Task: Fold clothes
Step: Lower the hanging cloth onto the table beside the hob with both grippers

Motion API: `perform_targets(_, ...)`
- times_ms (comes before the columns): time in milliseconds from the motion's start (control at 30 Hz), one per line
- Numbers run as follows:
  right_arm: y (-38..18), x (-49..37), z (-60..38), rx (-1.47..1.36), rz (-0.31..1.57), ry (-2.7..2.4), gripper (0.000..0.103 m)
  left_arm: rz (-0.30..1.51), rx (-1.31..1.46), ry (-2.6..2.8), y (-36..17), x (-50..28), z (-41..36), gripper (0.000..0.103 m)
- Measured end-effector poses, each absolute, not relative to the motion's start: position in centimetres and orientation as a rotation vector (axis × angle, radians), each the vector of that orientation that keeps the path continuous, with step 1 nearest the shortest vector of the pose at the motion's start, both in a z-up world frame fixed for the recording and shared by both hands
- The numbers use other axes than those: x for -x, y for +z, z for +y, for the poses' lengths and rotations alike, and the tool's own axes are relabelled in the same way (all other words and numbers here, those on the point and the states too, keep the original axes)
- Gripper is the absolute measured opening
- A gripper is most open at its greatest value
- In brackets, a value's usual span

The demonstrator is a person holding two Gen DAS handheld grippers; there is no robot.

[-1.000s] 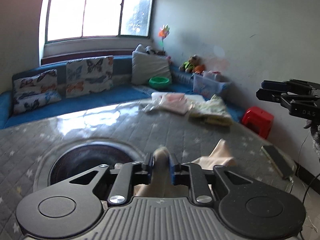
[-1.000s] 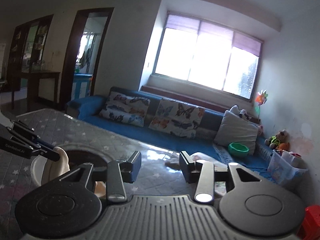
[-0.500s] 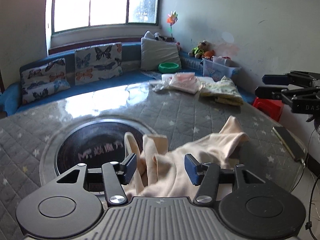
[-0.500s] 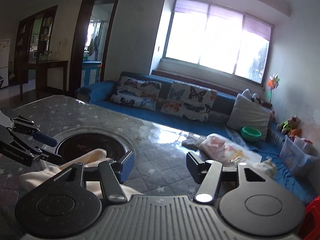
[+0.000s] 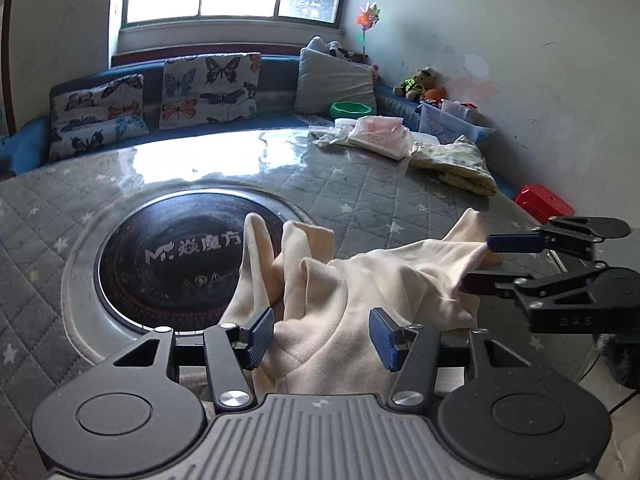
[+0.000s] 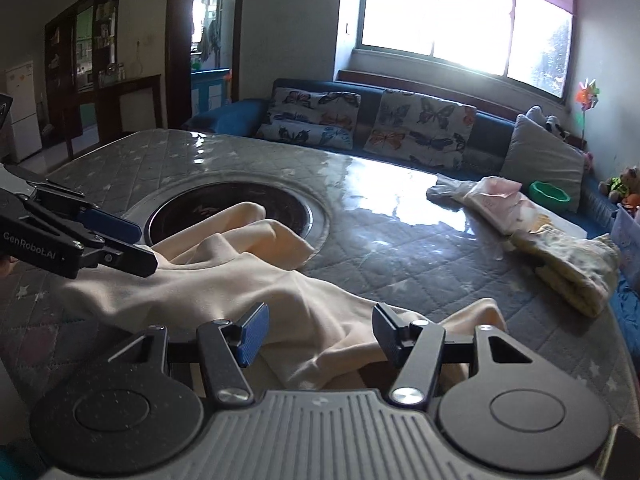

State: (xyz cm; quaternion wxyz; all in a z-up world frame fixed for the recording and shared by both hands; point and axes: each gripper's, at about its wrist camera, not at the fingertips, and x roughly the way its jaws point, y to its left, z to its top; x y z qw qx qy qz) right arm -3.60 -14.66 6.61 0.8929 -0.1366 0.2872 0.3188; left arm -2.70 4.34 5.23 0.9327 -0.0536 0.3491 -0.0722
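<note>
Seeing the cream garment (image 5: pixel 360 280) crumpled on the quilted table (image 5: pixel 360 192), one end draped over the rim of the round black hob (image 5: pixel 172 256). My left gripper (image 5: pixel 322 336) has fingers spread apart, cloth lying between them, nothing pinched. My right gripper (image 6: pixel 320 332) is the same: fingers wide apart over the garment's near edge. From the left view its tips straddle a corner of the cloth; can't tell if they touch it. Folded clothes (image 5: pixel 452 160) are stacked at the far edge.
</note>
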Motion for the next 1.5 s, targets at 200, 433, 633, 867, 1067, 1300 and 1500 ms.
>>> perform_targets(200,6.1,1.4,-12.9,0.237,0.640,0.686,0.058,0.729,0.128,-0.141,4.6,3.3,4.7,0.057)
perform_targets(433,4.7,-0.9,-10.4,0.202,0.711,0.710,0.056,0.737,0.141,-0.136,4.1,3.9,4.8,0.061)
perform_targets(633,2.9,-2.5,-9.0,0.193,0.787,0.707,0.049,0.747,0.141,-0.124,3.7,4.7,5.4,0.065)
perform_targets(867,2.3,-2.5,-9.1,0.169,0.800,0.703,0.013,0.771,0.157,-0.118,3.1,4.9,6.1,0.066)
perform_targets(1067,3.6,-1.1,-10.2,0.167,0.742,0.715,0.006,0.771,0.163,-0.129,2.9,4.9,6.2,0.062)
perform_targets(1300,5.9,2.5,-13.5,0.147,0.683,0.730,0.005,0.753,0.142,-0.170,3.1,5.2,6.1,0.037)
perform_targets(1500,6.3,6.2,-16.0,0.170,0.697,0.742,0.001,0.739,0.106,-0.236,3.3,5.9,5.7,0.020)
